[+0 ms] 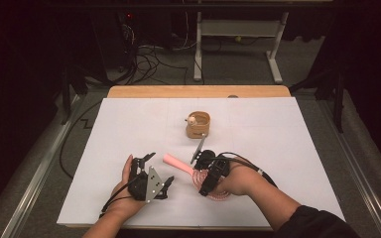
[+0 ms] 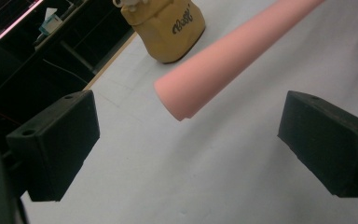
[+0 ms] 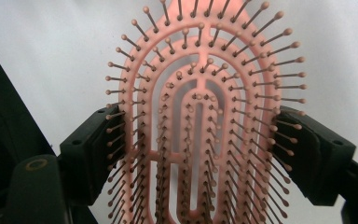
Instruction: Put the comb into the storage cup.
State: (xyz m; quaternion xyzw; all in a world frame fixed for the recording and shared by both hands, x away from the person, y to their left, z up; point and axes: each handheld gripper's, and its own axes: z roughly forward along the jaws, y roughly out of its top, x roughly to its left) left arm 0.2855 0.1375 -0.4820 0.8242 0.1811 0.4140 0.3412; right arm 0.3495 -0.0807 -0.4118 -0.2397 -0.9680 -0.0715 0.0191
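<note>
A pink hairbrush lies on the white table cover, its handle [image 1: 172, 162] pointing up-left and its head [image 1: 217, 193] under the person's right hand. My right gripper [image 1: 207, 187] is shut on the head: in the right gripper view both black pads [image 3: 100, 149] press the rim of the bristled head [image 3: 200, 93] from either side. My left gripper [image 1: 158, 167] stands open just left of the handle. In the left gripper view the round handle end [image 2: 186, 95] lies ahead of its wide-apart jaws, untouched.
A tan fabric pouch [image 1: 198, 125] with dark script [image 2: 168, 30] stands upright beyond the brush, something pale in its mouth. The white cover [image 1: 287, 129] spans the table; a wooden edge [image 1: 198, 91] shows at the back. Cables trail on the floor behind.
</note>
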